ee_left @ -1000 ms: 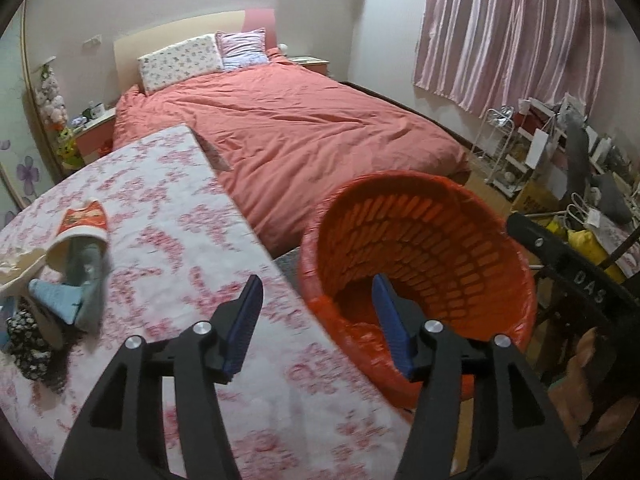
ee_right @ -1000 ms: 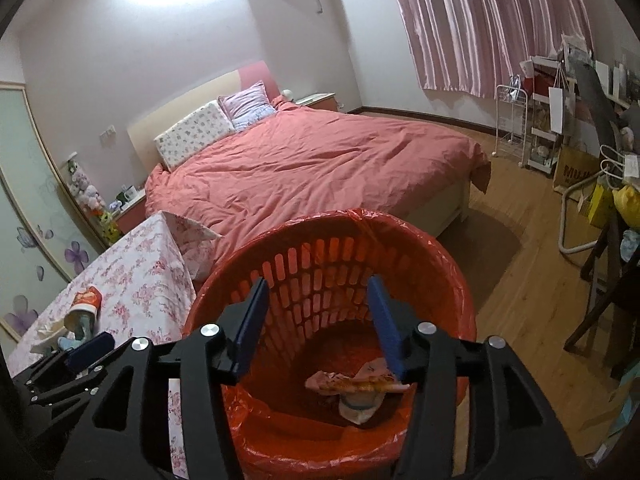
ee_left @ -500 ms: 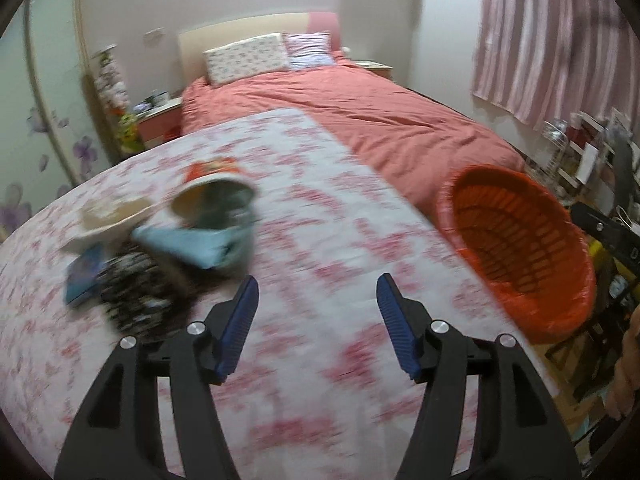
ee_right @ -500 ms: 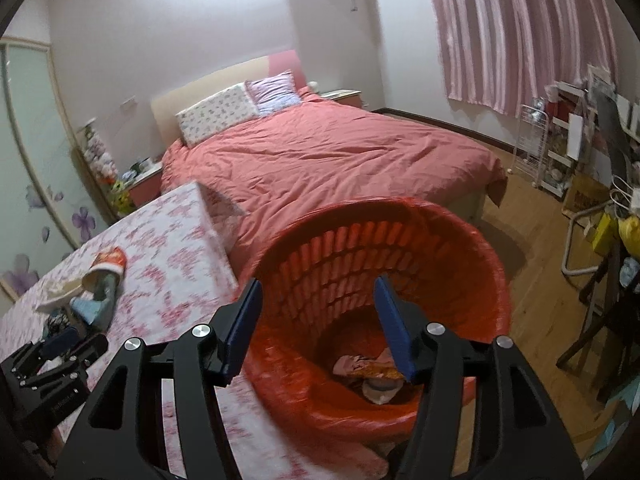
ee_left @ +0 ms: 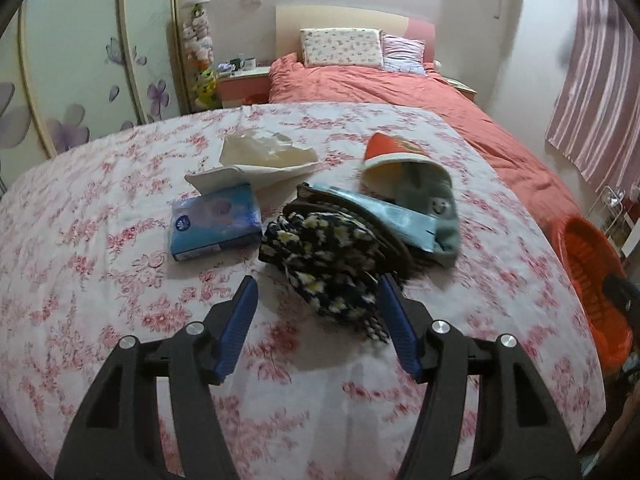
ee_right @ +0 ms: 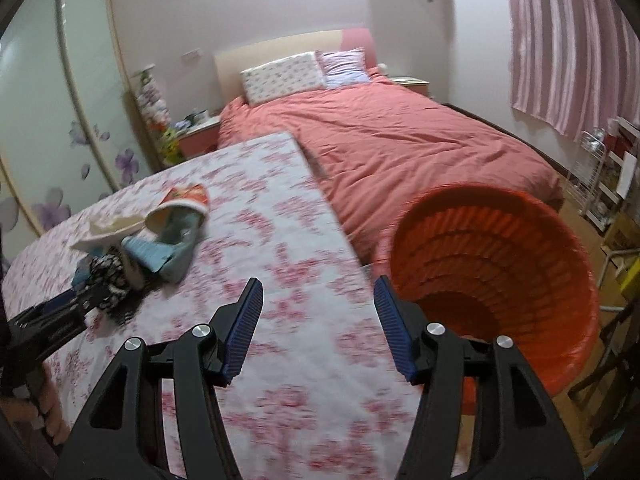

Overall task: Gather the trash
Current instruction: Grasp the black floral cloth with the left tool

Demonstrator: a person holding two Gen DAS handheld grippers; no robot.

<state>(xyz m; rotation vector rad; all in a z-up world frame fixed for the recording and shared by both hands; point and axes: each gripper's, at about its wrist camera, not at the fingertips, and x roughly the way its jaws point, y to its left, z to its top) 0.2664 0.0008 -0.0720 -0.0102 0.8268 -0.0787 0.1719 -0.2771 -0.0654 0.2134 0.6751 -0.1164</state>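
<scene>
- Two hand-held grippers show, one in each wrist view, and both have blue pads.
- On the left of the worktop [ee_left: 100,240], which has a pink flower cloth, lies a blue tissue pack [ee_left: 216,228].
- Just behind the pack lies a crumpled cream paper [ee_left: 264,160].
- Next comes a dark cloth with white flowers [ee_left: 332,252], touching the pack's right edge.
- A shiny blue wrapper [ee_left: 384,216] lies on top of that cloth.
- A red and white cup [ee_left: 396,160] lies tipped on its side, with a grey-green sock [ee_left: 432,204] spilling out of it.
- The left hand-held gripper [ee_left: 316,312] hangs over the flower cloth with its jaws apart, and nothing is clamped.
- The right hand-held gripper [ee_right: 318,314] hangs over the worktop's right edge with jaws apart and nothing between them.
- Off the worktop on the right stands the orange basket [ee_right: 500,248].
- Behind everything is a bed [ee_right: 400,140] with a pink-red cover.
</scene>
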